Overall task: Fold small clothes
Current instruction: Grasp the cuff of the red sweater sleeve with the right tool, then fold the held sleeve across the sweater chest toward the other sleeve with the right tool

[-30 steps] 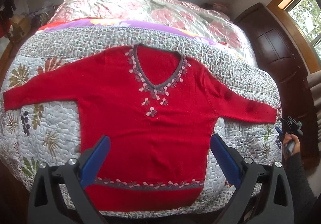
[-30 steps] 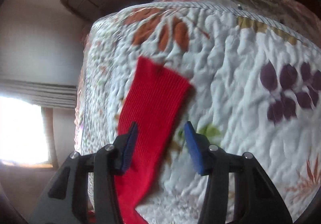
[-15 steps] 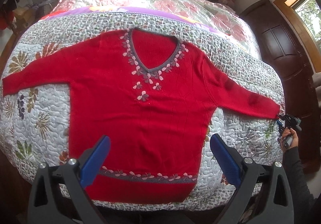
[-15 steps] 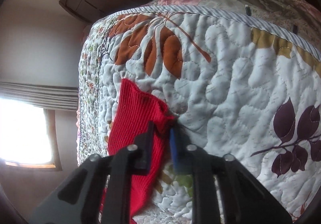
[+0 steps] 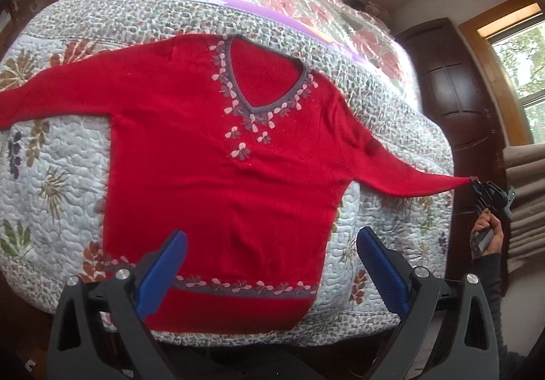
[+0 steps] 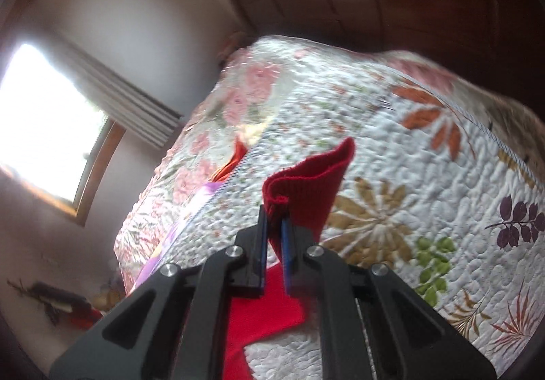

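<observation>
The far cuff on your left runs off the edge of the left wrist view, and your right hand (image 5: pixel 485 233) shows only partly at that view's rim. Your right gripper (image 6: pixel 274 226) is clamped on the cuff of the red sweater (image 5: pixel 211 169); half a second ago that cuff lay on the bed, now it is lifted clear and the sleeve pulls taut. Your left gripper (image 5: pixel 272 260) hangs wide open above the hem, holding nothing. The ribbed knit, with grey-and-pink leaf trim, lies flat on the puckered floral quilt (image 5: pixel 51 196).
</observation>
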`<state>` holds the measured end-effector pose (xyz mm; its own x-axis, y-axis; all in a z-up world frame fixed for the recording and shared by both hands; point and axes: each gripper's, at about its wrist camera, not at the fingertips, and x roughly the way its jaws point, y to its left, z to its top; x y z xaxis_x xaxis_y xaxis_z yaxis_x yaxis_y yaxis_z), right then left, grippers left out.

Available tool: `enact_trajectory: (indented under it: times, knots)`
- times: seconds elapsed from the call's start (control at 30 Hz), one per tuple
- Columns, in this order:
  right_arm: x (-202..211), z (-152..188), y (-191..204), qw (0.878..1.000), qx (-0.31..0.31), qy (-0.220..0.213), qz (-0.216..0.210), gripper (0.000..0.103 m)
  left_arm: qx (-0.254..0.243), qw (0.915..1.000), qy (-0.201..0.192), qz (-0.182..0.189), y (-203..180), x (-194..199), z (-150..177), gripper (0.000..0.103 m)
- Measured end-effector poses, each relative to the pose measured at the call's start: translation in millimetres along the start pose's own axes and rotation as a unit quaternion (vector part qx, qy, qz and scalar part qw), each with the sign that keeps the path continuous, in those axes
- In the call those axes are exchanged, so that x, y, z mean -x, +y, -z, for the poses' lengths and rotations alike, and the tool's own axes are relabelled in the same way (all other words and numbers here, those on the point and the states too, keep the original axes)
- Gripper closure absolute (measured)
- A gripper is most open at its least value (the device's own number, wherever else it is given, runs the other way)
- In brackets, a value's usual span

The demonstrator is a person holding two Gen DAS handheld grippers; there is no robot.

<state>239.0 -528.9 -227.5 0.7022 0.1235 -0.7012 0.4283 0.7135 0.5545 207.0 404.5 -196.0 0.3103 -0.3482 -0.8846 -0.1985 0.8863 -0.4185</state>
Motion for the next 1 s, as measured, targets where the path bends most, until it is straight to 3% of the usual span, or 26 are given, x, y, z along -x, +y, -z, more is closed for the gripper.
enact_trajectory:
  times: [0.2, 0.57, 0.87, 1.0]
  knots:
    - [7.1, 30.3, 77.7, 0.997, 0.071, -0.001, -0.005, 0.097, 0.007, 0.9991, 0.002, 0.041, 20.9, 2.3, -22.3, 0.004]
    - [-11.9, 102.3, 168.0, 0.986, 0.167, 0.026, -0.007, 0.097, -0.004, 0.9965, -0.009, 0.083, 41.5, 7.7, -61.8, 0.004]
    - [-66.0, 181.1, 231.0, 0.968, 0.239, 0.077, -0.004, 0.097, -0.025, 0.9947, 0.011, 0.099, 49.4, -11.7, -89.0, 0.004]
    - [-109.7, 229.2, 249.7, 0.961, 0.247, 0.124, -0.005, 0.097, -0.044, 0.9944, 0.021, 0.094, 49.9, -25.1, -101.0, 0.004]
